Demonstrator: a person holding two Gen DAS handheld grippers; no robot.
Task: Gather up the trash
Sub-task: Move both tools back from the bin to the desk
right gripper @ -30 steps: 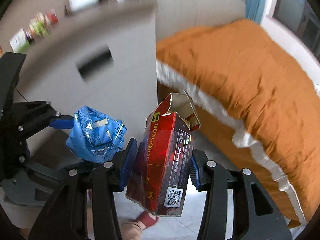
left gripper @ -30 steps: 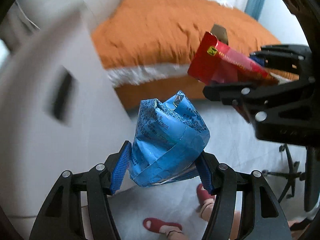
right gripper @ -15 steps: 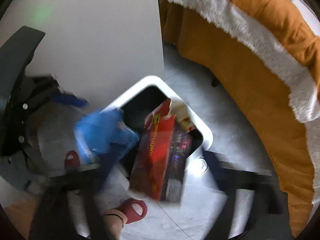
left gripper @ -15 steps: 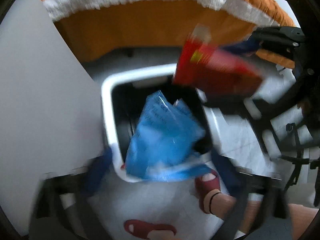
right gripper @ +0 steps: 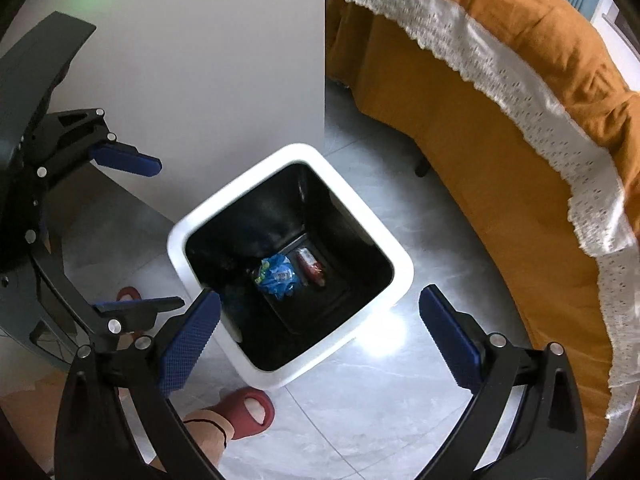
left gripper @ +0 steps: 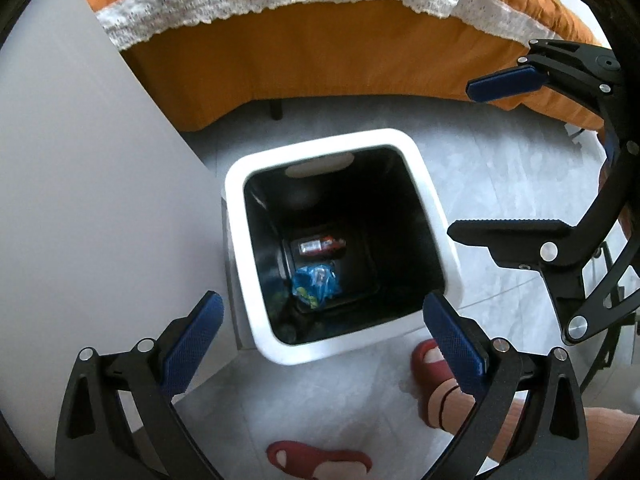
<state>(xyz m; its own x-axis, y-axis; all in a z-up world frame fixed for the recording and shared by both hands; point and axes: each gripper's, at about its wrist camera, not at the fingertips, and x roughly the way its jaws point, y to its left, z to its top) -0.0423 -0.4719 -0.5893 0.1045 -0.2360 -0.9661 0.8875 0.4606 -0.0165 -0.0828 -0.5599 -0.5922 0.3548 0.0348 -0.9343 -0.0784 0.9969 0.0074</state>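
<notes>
- Both grippers hang over the white bin [left gripper: 434, 216], pointing steeply down, and both are empty. The left gripper [left gripper: 320, 344] has its blue pads spread wide with nothing between them.
- The right gripper [right gripper: 316, 340] is just as wide, with only the bin's mouth showing through the gap.
- The trash lies at the bottom of the bin: a crumpled blue wrapper [left gripper: 315, 283] and, just beside it toward 12 o'clock in the left view, a red carton [left gripper: 320, 246].
- In the right view the blue wrapper [right gripper: 277, 274] sits at 9 o'clock of the red carton [right gripper: 310, 267].
- My read on handling: the wrapper looks light, soft film that crushes under any squeeze, so any bunched fold would do for a pinch. It may spring back and slip.
- The carton looks like thin card, light and a bit stiffer, so I'd pinch it across its flat faces. Press hard and it caves.
- Both sit deep inside dark walls, so reaching them again would be awkward, and the rim would foul the wide fingers.
- Around the bin: a pale cabinet panel [left gripper: 100, 200] stands close at its 9 o'clock, and an orange bedspread with a lace edge [left gripper: 320, 64] hangs at 12 o'clock.
- The person's feet in red slippers [left gripper: 430, 364] stand near the bin at 5 and 6 o'clock on the grey tile floor [left gripper: 500, 184].
</notes>
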